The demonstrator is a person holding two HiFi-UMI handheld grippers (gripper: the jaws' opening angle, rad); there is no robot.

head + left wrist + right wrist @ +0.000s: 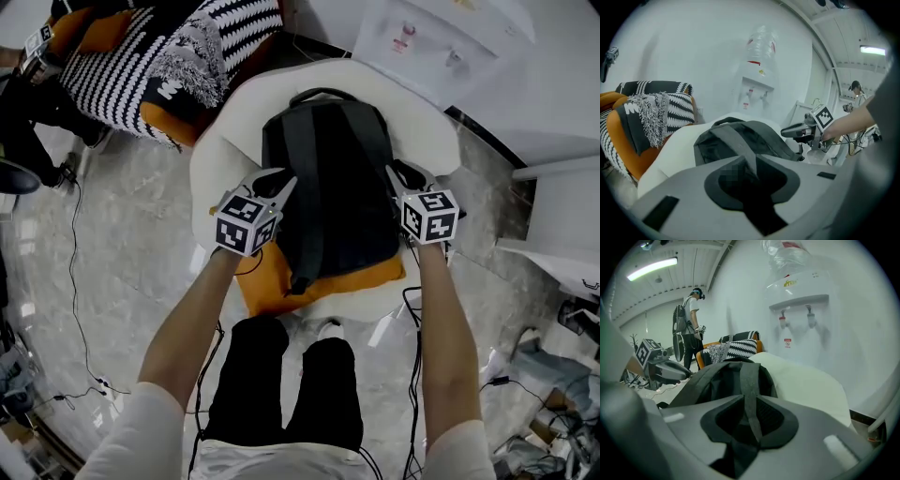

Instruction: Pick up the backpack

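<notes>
A dark grey backpack point(328, 187) lies flat on a cream round chair point(211, 155), its top handle toward the far side. My left gripper point(277, 184) rests at the pack's left edge, my right gripper point(401, 180) at its right edge. In the left gripper view a shoulder strap point(739, 143) runs down into the gap of the left gripper point(754, 187); the pads stand apart from it. In the right gripper view the other strap point(750, 385) hangs loose through the wide gap of the right gripper point(749, 427). Both grippers are open.
An orange cushion point(272, 281) lies under the pack's near end. A black-and-white striped blanket point(159, 56) covers an orange seat at the back left. A water dispenser point(422, 42) stands behind the chair. Cables point(80, 309) trail over the marble floor. A person point(689, 329) stands far off.
</notes>
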